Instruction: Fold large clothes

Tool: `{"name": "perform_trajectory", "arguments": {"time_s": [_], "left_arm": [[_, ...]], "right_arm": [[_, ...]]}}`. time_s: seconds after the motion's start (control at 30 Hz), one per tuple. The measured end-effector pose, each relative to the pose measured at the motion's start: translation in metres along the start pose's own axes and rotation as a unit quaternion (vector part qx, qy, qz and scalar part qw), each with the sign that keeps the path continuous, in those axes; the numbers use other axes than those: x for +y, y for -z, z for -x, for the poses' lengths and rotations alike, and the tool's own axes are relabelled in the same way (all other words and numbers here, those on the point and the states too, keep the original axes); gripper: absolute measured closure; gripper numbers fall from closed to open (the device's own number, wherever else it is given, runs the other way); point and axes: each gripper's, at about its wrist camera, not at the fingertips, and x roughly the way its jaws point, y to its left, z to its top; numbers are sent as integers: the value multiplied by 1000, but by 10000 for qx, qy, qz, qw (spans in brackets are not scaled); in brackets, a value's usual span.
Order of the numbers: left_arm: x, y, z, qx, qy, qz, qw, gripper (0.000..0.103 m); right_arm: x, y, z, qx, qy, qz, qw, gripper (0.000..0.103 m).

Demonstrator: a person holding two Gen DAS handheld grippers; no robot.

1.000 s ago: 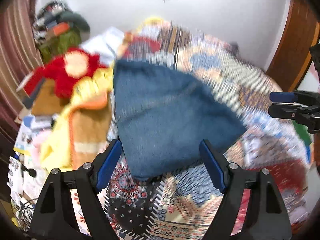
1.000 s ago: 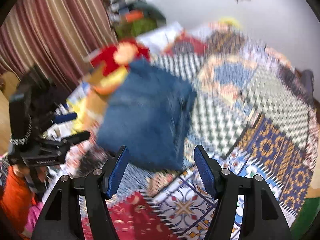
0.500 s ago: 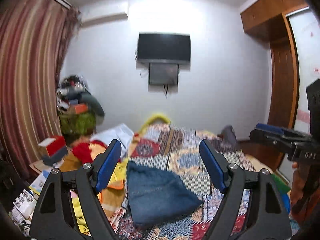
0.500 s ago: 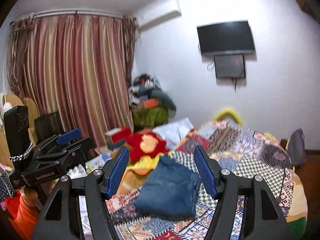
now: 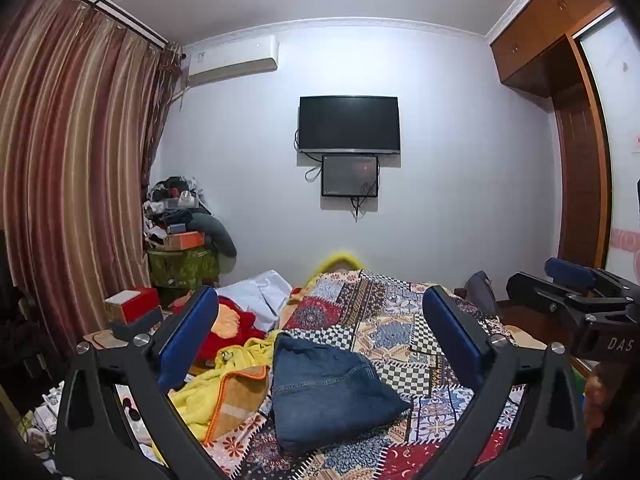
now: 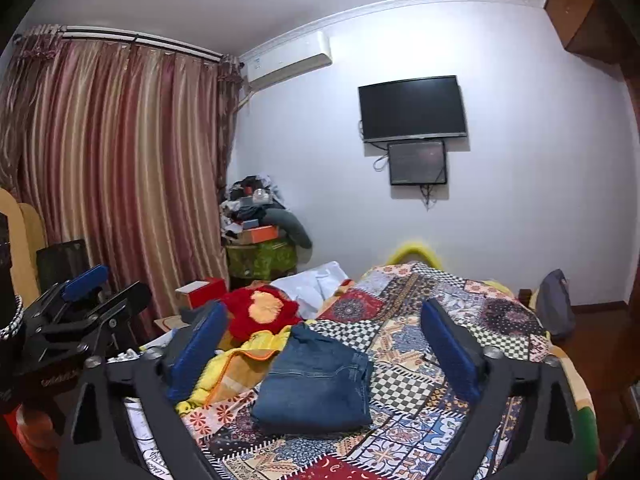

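A folded pair of blue jeans [image 5: 324, 396] lies on the patchwork bedspread [image 5: 400, 320], seen lower and beyond both grippers. My left gripper [image 5: 320, 308] hangs above the bed, its jaws opening with nothing between the blue pads. My right gripper [image 6: 324, 316] is held the same way over the jeans [image 6: 316, 384], jaws opening and empty. Each gripper shows in the other's view: the right gripper [image 5: 576, 292] at the right edge, the left gripper [image 6: 92, 292] at the left edge.
A yellow and orange blanket [image 5: 224, 380], a red plush item [image 6: 260, 308] and a white cloth [image 5: 260, 292] lie left of the jeans. A red box [image 5: 136, 308] and a cluttered green cabinet [image 5: 184, 264] stand by the curtain. A grey bag [image 6: 554, 304] sits at the bed's right.
Both grippers rose and tilted up from looking down on the jeans to looking level across the room. The jeans stayed on the bed. The jaws stand a little wider.
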Motion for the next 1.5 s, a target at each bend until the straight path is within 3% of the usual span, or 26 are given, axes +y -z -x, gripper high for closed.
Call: {"name": "perform_trajectory", "arguments": {"time_s": [0.17,1.5], "left_arm": [[0,7,-1,112,26,38,9999,0],[10,15,-20,315,113,13,9994,0]], "right_arm": [[-2,3,3,5,218,-26,9998,0],[-10,4,-3,166,207,-50,9996,0]]}}
